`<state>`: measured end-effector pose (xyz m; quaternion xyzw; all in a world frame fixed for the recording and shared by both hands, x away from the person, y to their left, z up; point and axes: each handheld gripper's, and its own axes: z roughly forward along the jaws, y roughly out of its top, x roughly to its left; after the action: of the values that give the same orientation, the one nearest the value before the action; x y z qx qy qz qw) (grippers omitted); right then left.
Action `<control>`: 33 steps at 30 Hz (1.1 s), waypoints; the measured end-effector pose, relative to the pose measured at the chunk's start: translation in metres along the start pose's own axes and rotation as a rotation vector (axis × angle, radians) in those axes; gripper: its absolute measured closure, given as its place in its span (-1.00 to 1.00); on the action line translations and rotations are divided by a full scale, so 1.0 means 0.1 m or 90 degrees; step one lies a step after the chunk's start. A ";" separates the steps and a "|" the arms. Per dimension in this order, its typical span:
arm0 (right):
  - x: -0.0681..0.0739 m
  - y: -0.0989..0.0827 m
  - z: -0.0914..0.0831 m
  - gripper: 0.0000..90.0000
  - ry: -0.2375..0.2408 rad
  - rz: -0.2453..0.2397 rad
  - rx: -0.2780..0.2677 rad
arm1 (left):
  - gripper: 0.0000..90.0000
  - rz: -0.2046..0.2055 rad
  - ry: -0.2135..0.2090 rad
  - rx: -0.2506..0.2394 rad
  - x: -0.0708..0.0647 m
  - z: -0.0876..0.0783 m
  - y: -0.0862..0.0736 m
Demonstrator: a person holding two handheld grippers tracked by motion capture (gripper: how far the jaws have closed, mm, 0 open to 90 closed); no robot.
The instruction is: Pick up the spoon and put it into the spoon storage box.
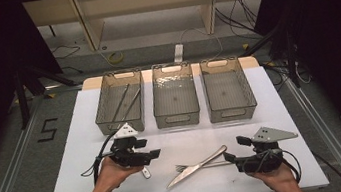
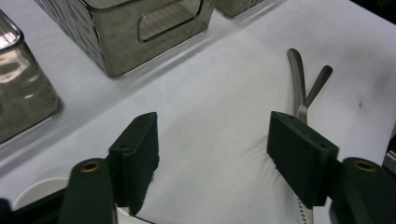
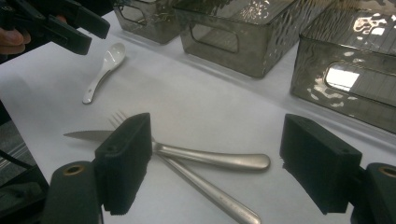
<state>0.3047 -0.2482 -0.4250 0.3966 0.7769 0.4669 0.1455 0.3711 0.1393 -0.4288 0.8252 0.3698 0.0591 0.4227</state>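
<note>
A steel knife (image 1: 196, 167) and a fork (image 1: 182, 167) lie crossed on the white table (image 1: 204, 131). My right gripper (image 1: 235, 150) sits just right of their handles, open, and the knife handle (image 3: 210, 159) and fork handle (image 3: 212, 195) lie on the table between its jaws, untouched. My left gripper (image 1: 149, 148) hovers at the left, open, above a white spoon (image 1: 146, 172). In the left gripper view the spoon (image 2: 28, 196) peeks out under the left jaw, and nothing lies between the pads of my left gripper (image 2: 215, 123). The right gripper view shows the spoon (image 3: 102, 70) lying free below the left gripper (image 3: 70, 28).
Three see-through grey bins stand in a row at the back of the table: the left bin (image 1: 105, 110) holds two thin metal sticks (image 1: 126, 102); the middle bin (image 1: 178, 120) and right bin (image 1: 231, 113) look empty. Cables trail on the floor beyond.
</note>
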 end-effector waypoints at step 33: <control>0.04 -0.01 0.03 -0.40 -0.003 -0.017 0.024 | 0.97 0.031 0.045 0.251 -0.06 0.32 -0.23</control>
<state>0.3037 -0.2433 -0.4270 0.3901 0.7905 0.4491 0.1459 0.3675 0.1230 -0.4648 0.8982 0.3687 0.0248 0.2381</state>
